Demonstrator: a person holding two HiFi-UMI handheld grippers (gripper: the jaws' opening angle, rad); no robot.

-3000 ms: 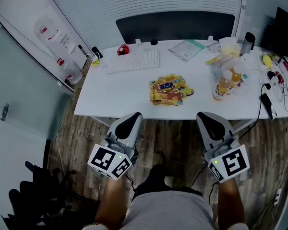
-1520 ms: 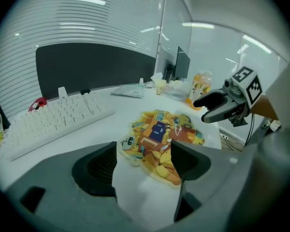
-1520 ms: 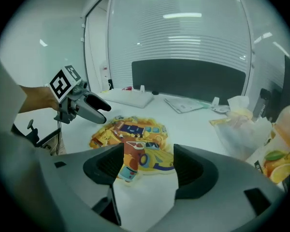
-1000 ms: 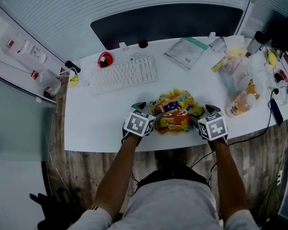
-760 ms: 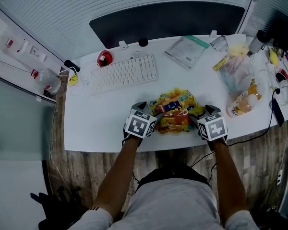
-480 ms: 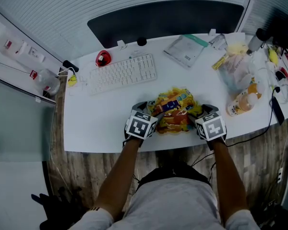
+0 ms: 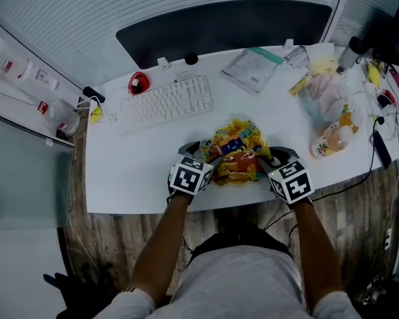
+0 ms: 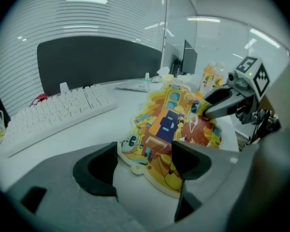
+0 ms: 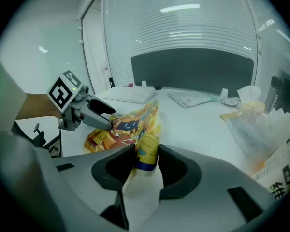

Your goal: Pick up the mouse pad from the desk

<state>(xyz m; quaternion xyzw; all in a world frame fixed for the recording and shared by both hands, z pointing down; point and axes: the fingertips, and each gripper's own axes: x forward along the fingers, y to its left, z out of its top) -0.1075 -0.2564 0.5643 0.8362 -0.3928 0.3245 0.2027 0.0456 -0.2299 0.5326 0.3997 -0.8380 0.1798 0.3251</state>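
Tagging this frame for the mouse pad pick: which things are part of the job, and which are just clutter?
Job:
- mouse pad
- right gripper, jaws just closing, pinching the pad's edge
- left gripper, open around the opposite edge
- desk

Clutter:
- keyboard
- red mouse
- document pouch
- plastic bag of bottles

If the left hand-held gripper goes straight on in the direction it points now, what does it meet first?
Most likely the mouse pad: its near edge lies just ahead, between the open jaws of the left hand-held gripper, on the white desk. Depth is hard to judge.
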